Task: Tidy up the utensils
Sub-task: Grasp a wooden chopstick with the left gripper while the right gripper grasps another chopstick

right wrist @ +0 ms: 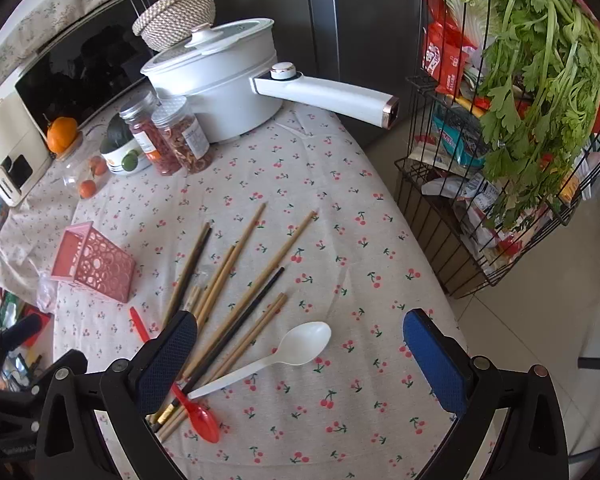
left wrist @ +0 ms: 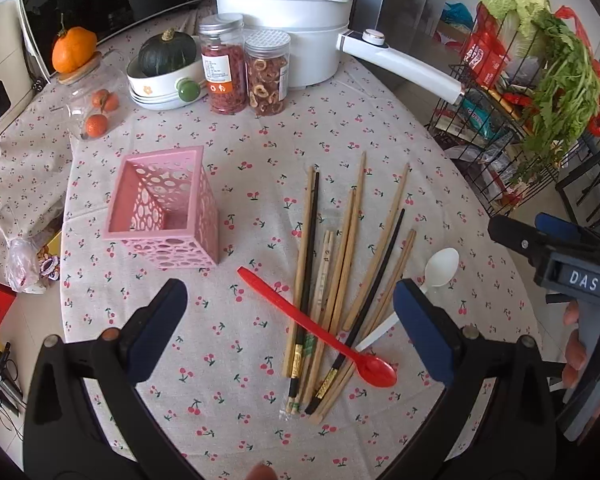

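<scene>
On tablecloth: chopsticks, spoons, pink holder.

- Pink perforated holder: square, upright, open top, empty; stands on the bench left of the utensils, well apart from them.
- Chopsticks: loose fanned pile, mostly bamboo, two black with gold bands; lying flat.
- Red spoon: lies diagonally across the chopsticks, bowl nearest the camera.
- White spoon: flat, just right of pile, handle touching it.
</scene>
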